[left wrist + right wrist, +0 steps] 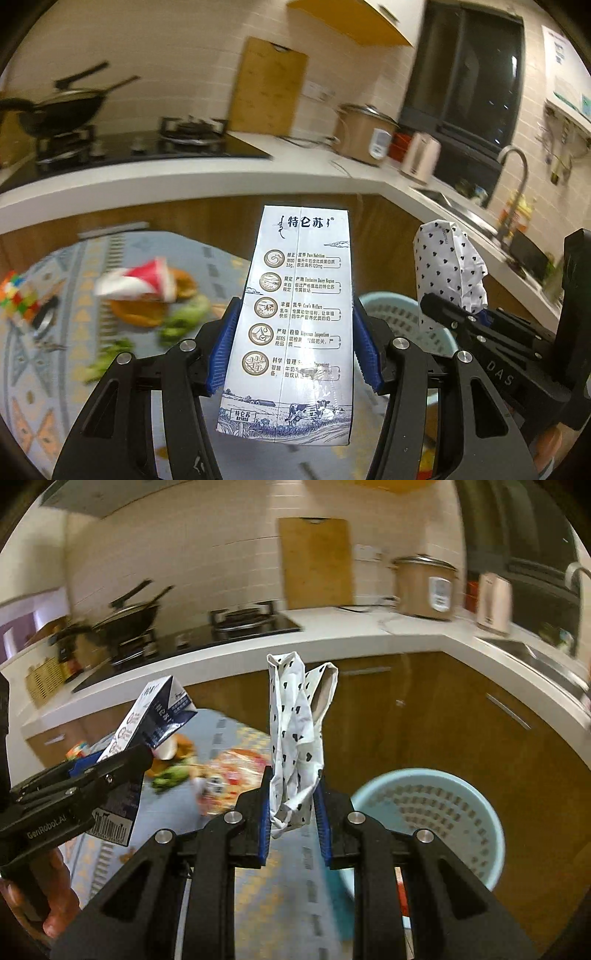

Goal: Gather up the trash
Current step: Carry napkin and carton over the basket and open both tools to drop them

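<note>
My left gripper [293, 347] is shut on a white and blue milk carton [295, 317] and holds it upright above the patterned table. The carton also shows in the right wrist view [147, 720], held by the left gripper [85, 771]. My right gripper [291, 812] is shut on a crumpled white wrapper with black hearts [295, 738], held above the table beside a light blue perforated basket [432, 812]. The wrapper [448, 269] and the basket [384, 302] also show in the left wrist view.
On the patterned tablecloth [55, 387] lie a red and white wrapper [140, 282], orange peel [144, 314], green vegetable scraps [181, 321] and a colourful cube [18, 299]. A colourful packet [229, 779] lies near the basket. Behind are the counter, stove, wok [62, 110] and sink.
</note>
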Action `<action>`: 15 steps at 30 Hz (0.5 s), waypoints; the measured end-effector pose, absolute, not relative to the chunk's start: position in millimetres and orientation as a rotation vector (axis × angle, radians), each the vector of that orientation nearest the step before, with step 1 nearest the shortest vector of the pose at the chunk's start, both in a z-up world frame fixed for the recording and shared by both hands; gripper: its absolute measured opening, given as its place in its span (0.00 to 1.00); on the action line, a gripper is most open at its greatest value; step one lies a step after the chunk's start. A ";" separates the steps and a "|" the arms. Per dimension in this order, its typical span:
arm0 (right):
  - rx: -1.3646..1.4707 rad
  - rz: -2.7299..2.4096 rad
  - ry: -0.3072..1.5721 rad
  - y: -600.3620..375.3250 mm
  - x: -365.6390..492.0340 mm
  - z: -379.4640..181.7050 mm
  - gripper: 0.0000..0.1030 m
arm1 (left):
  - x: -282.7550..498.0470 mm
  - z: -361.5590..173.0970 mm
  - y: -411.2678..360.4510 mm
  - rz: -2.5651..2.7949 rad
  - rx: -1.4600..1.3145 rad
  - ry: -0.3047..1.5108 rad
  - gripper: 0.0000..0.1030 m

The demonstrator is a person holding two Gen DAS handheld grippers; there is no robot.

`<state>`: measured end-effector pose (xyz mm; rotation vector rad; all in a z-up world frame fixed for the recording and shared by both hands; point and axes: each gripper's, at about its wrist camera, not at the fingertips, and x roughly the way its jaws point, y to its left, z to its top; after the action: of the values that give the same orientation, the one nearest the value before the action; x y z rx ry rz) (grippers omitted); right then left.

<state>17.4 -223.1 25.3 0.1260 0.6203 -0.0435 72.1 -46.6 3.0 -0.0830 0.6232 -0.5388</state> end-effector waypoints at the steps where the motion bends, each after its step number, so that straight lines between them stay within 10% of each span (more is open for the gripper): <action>1: 0.139 -0.060 0.624 -232.9 14.5 23.1 0.17 | 72.8 0.0 -58.7 -0.558 -0.073 0.636 0.52; 15: 0.298 -0.258 0.764 -341.0 -15.5 -29.1 0.18 | 82.3 -51.6 -180.1 -0.750 0.015 0.826 0.52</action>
<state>-15.5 -341.0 -29.1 0.2979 0.7642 -0.2585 82.3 -180.1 -51.6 0.0152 0.8260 -0.7502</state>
